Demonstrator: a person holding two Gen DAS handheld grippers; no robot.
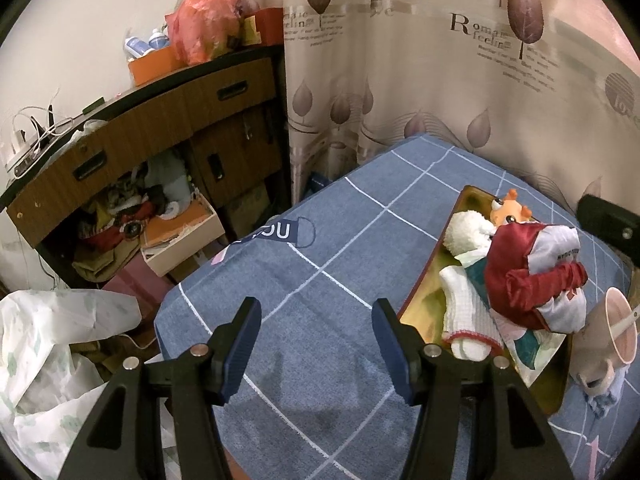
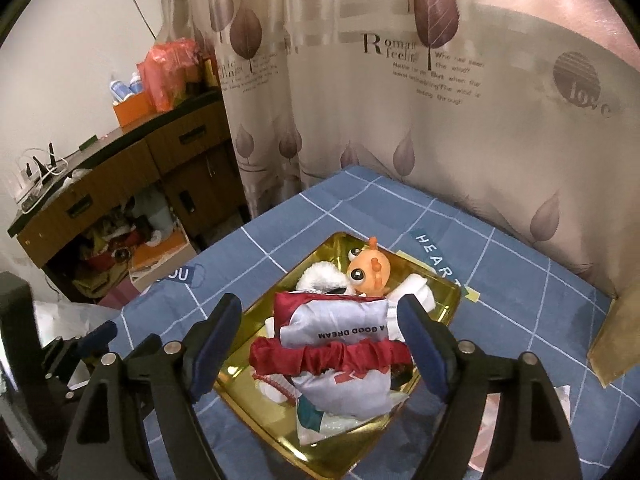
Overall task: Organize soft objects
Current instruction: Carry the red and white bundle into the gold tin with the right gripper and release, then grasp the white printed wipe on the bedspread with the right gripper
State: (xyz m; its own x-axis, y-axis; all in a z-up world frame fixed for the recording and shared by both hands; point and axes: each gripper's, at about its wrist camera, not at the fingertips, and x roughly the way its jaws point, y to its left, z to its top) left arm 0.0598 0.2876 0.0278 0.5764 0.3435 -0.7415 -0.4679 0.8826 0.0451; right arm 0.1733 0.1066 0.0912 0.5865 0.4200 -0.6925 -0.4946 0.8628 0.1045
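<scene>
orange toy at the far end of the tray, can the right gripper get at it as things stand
Probably not directly: the right gripper is open over the eye mask, which lies between it and the orange toy; reaching over it looks possible.

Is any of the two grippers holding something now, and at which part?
Nothing is held. The left gripper is open over bare cloth; the right gripper is open above the pouch, pads apart from it.

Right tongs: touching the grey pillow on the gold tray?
Apart. The right wrist view shows the right tongs open, pads flanking the grey pillow with gold tray visible in the gap on each side.
</scene>
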